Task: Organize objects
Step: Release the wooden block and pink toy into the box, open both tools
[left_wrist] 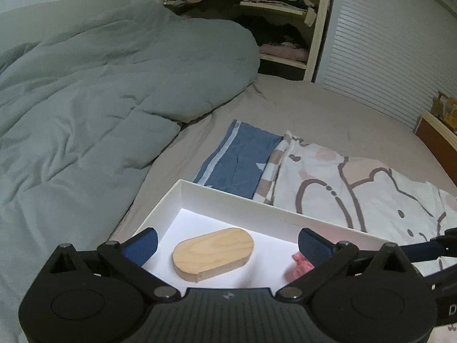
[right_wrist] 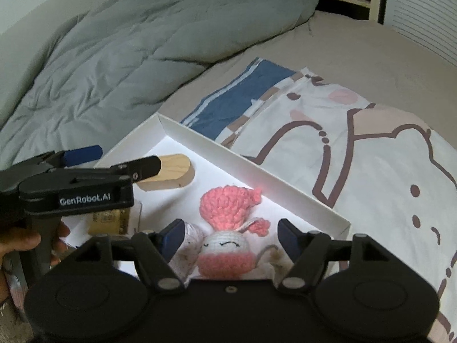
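The right tool (right_wrist: 228,235) is hanging open over the soft, light crochet doll (right_wrist: 225,245) lying in the white box (right_wrist: 257,165), best pinched at its head, while at ten o'clock the left tool (left_wrist: 228,243) is gaping around the stiff wooden block (left_wrist: 213,253).

Both wrist cameras look steeply down and close along their fingers into the white box (left_wrist: 257,208) on the bed (left_wrist: 328,108), sharing its far wall, the wooden block (right_wrist: 174,168) and the grey duvet (right_wrist: 128,43).
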`<state>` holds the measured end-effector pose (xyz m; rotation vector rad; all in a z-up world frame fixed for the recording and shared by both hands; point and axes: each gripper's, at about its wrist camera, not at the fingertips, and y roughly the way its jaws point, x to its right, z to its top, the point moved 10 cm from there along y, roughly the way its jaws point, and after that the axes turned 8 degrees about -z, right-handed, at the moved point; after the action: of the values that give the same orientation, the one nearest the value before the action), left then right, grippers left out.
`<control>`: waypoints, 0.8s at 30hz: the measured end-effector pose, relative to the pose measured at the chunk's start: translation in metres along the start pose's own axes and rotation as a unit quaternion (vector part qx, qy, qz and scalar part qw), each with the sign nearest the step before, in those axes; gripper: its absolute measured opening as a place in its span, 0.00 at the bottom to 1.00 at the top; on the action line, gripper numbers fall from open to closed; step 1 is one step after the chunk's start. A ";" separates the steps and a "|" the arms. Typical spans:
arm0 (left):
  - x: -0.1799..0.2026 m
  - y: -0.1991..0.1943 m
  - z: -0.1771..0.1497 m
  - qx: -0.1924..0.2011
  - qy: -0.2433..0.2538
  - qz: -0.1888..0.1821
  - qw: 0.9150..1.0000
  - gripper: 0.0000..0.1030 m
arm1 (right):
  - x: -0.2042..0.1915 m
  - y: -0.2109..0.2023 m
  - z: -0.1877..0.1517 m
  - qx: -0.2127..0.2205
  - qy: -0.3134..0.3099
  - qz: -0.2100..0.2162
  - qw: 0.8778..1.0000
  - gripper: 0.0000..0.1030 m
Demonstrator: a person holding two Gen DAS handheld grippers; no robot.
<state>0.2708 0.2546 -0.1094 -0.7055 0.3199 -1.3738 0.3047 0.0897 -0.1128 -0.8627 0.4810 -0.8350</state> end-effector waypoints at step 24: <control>0.024 -0.115 0.010 0.020 0.033 0.030 0.999 1.00 | 0.001 -0.108 -0.011 0.084 0.057 0.007 0.995 0.77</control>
<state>0.1918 0.2299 -0.0249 -0.6141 0.3619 -1.3441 0.2500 0.0436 -0.0311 -0.6586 0.5093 -0.9013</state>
